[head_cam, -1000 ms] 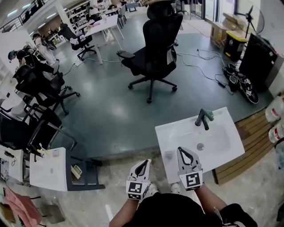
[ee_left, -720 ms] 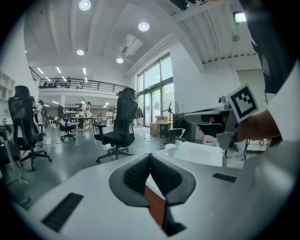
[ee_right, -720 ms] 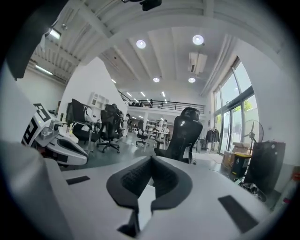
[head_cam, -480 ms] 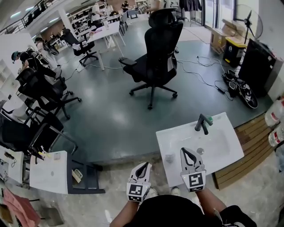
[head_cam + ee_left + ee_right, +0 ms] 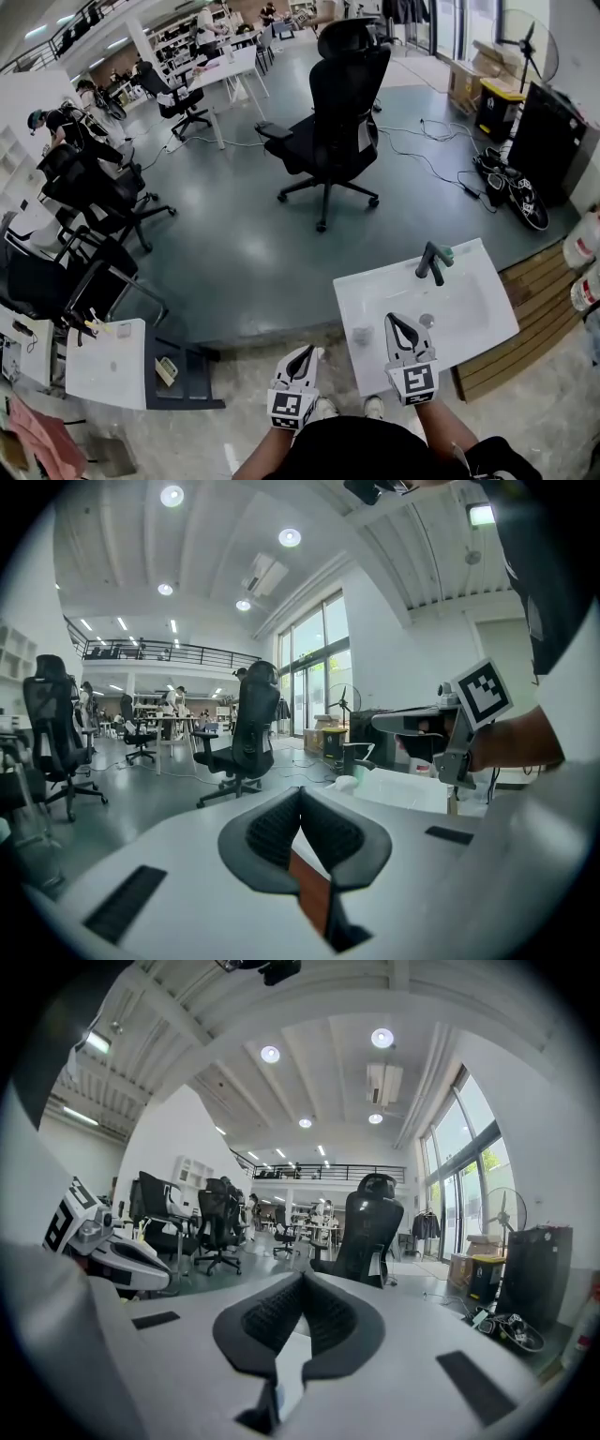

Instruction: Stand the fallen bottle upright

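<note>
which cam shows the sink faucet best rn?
Head view: the whole black faucet shows from above, at the white sink's far edge. Left gripper view catches it small and distant, side-on. Right gripper view doesn't show it.

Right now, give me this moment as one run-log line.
left claw: shut, empty | right claw: shut, empty, by white sink near edge | task: nothing grasped yet

A black office chair (image 5: 333, 112) stands far off, mid-floor. Near right is a white washbasin (image 5: 375, 291) with a dark faucet (image 5: 428, 263), with a wooden pallet (image 5: 536, 277) just right of it.
</note>
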`<state>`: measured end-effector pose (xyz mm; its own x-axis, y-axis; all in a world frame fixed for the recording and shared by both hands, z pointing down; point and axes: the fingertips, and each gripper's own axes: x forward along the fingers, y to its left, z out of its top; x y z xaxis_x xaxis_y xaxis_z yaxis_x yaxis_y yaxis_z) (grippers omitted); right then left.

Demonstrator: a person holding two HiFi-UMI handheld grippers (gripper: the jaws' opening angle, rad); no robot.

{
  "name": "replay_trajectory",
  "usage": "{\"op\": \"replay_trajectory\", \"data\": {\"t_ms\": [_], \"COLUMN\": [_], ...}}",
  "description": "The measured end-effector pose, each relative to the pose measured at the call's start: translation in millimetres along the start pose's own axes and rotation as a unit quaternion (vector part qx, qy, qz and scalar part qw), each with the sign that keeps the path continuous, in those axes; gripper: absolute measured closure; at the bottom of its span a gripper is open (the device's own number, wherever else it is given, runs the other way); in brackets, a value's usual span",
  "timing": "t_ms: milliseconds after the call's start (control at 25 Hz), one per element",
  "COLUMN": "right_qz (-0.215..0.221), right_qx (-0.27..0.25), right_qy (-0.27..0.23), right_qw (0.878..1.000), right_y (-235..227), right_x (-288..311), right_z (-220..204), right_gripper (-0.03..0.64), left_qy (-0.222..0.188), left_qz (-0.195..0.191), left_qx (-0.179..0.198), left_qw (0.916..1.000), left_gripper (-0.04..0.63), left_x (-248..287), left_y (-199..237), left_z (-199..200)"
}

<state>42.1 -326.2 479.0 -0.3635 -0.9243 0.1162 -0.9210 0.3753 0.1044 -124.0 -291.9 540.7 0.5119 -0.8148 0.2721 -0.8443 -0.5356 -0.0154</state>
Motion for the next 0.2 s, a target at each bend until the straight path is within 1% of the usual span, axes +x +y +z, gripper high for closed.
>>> {"op": "replay_trajectory", "data": {"t_ms": [200], "right_qz": [-0.003], "right_qx": [0.057], "right_qy": [-0.006], "right_qw": [0.998], "right_y": [-16], "right_x": [4], "right_z": [0], "right_gripper": [0.606], "left_qy": [0.004], "left_qz": [-0.005], "left_qx": [-0.003], "left_qw": [1.0], "left_gripper": [0.578], "left_x": [1], "left_y": [-3], "left_z": [2]}}
